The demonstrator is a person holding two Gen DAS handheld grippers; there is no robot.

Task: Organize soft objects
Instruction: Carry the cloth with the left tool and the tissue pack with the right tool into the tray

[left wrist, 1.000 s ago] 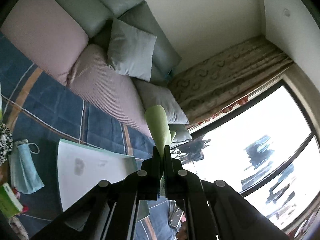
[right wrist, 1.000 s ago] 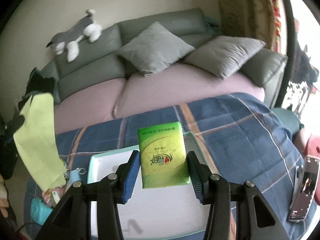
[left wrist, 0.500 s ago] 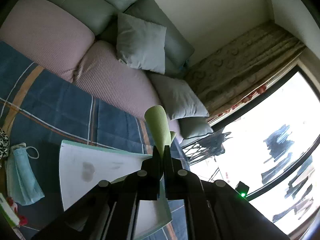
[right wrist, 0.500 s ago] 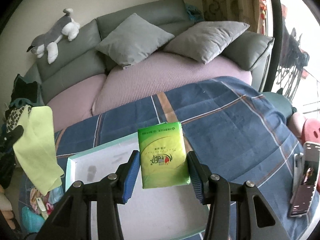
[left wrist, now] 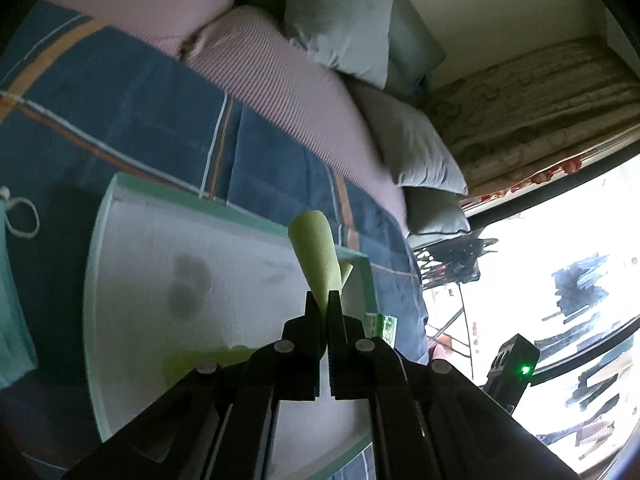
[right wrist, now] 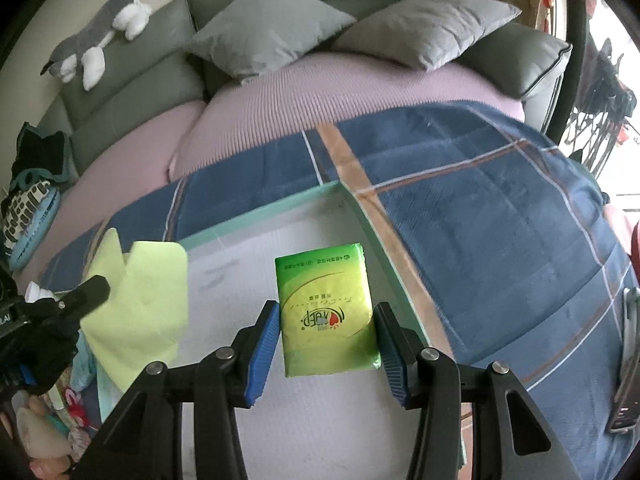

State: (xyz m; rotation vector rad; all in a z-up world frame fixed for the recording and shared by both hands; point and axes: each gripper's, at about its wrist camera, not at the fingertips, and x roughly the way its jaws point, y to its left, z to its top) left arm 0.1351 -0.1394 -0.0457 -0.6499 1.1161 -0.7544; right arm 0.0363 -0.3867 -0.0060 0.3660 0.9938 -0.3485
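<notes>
White tray point(right wrist: 320, 248), tissue pack point(right wrist: 326, 316) between right tool point(right wrist: 326, 344) pads

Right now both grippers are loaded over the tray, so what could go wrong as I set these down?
1. The yellow-green cloth hangs loose from the left gripper and drapes across the tray's left edge; released there, it may land half outside.
2. The tissue pack sits near the tray's right wall, held only at its lower sides by the right gripper; it could tip on release.
3. The cloth may spread into the spot meant for the pack.
</notes>
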